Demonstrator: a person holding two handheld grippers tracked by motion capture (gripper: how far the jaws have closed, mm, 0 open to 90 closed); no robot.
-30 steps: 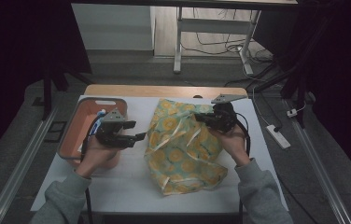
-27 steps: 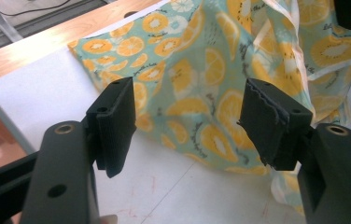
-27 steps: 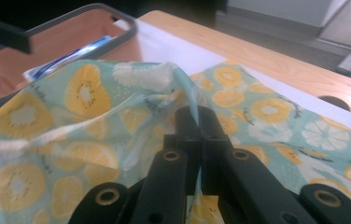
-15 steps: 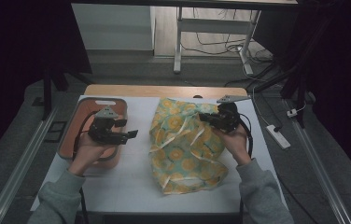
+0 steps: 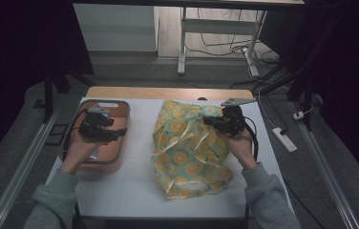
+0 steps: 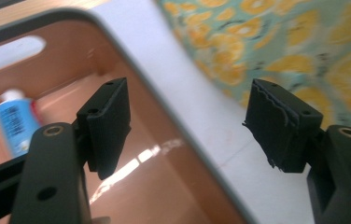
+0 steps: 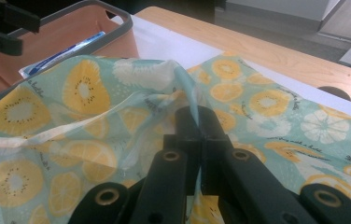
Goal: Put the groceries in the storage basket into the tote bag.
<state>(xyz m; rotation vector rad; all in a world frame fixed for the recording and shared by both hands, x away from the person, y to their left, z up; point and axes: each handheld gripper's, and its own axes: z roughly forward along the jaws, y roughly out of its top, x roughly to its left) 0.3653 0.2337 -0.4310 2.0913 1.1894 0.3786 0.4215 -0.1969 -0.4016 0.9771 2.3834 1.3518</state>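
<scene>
Patterned cloth (image 5: 187, 148) lies crumpled on the white table (image 5: 134, 191), its long axis running from the far edge toward me, slightly slanted. It sits just beside the orange bin (image 5: 120, 164), on the bin's right, with a strip of bare table between them.

My right gripper (image 5: 214, 120) is at the cloth's far right part; its jaws are closed, with a fold of the fabric pinched between them and pulled up into a ridge in the right gripper view.

My left gripper (image 5: 119, 133) hovers over the bin's right rim, jaws spread wide, nothing in them. From it the cloth lies off to the right, near but not touching. A small blue-labelled bottle (image 6: 15, 122) rests inside the bin.

My read: the left gripper is the free one, and any second grip means crossing right from the bin to the cloth's near-left edge.
</scene>
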